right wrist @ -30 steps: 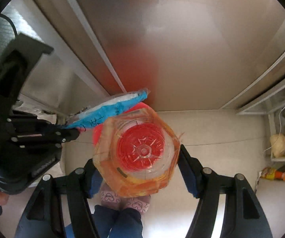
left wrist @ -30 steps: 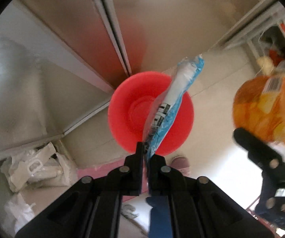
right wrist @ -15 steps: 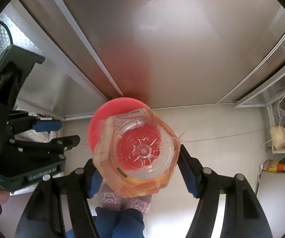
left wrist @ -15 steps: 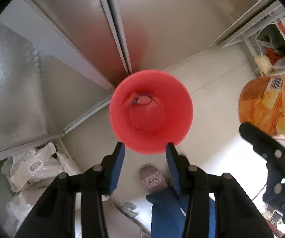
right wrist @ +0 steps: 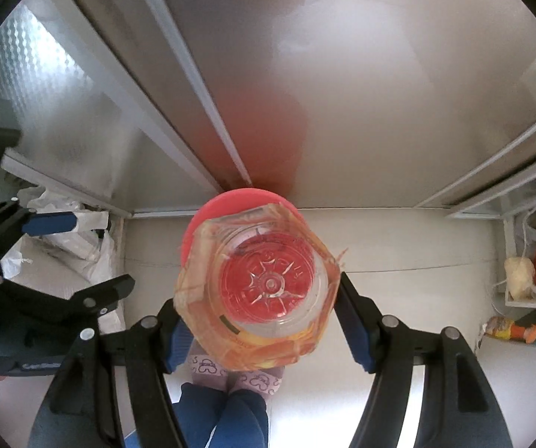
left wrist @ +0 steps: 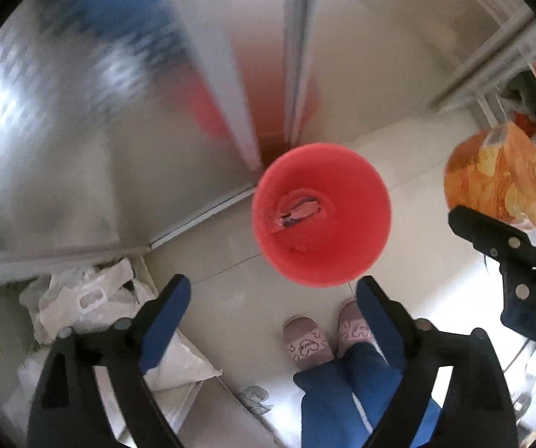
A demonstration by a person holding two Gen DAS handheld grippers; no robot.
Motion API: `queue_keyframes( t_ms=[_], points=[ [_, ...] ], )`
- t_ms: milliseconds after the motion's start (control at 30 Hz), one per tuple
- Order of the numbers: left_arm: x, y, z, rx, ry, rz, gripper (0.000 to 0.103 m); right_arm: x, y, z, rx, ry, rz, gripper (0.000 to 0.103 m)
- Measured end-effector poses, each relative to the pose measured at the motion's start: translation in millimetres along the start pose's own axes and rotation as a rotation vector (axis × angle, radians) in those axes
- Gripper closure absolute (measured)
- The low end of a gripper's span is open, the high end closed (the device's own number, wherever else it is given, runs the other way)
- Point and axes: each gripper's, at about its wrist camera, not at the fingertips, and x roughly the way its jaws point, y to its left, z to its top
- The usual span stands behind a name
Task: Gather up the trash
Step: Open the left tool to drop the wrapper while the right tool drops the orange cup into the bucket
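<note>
A red bin (left wrist: 324, 242) stands on the pale floor against a metal cabinet, and a wrapper (left wrist: 299, 211) lies at its bottom. My left gripper (left wrist: 273, 306) is open and empty above the bin's near side. My right gripper (right wrist: 258, 306) is shut on a clear plastic bottle with an orange label (right wrist: 258, 291) and holds it bottom-up over the bin (right wrist: 208, 220). The bottle also shows at the right of the left wrist view (left wrist: 495, 179).
Metal cabinet doors (right wrist: 361, 93) rise behind the bin. White plastic bags (left wrist: 85, 298) lie at the left. A shelf with bags and food items (right wrist: 533, 272) stands at the right. The person's slippered feet (left wrist: 324, 336) are just below the bin.
My left gripper let go of the blue and white wrapper, which fell into the red bin, and its jaws opened wide. The right gripper kept the bottle and moved over the bin.
</note>
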Motion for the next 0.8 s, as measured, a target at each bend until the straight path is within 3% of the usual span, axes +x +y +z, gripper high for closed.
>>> queue_keyframes(
  t_ms=[433,600,800],
  points=[
    [-0.3,24.0,-13.9,-0.071,0.034,0.015,0.003,3.1,15.1,2.5,-0.062,0.020,0.010,0.037],
    [-0.5,32.0,-16.9,-0.090,0.037,0.016,0.001,5.7,16.7,1.1,-0.096,0.028,-0.004,0.006],
    [-12.5,27.4,-22.6,-0.066,0.026,0.058,0.001,-7.0,14.5,-5.5,-0.084,0.024,-0.018,0.001]
  ],
)
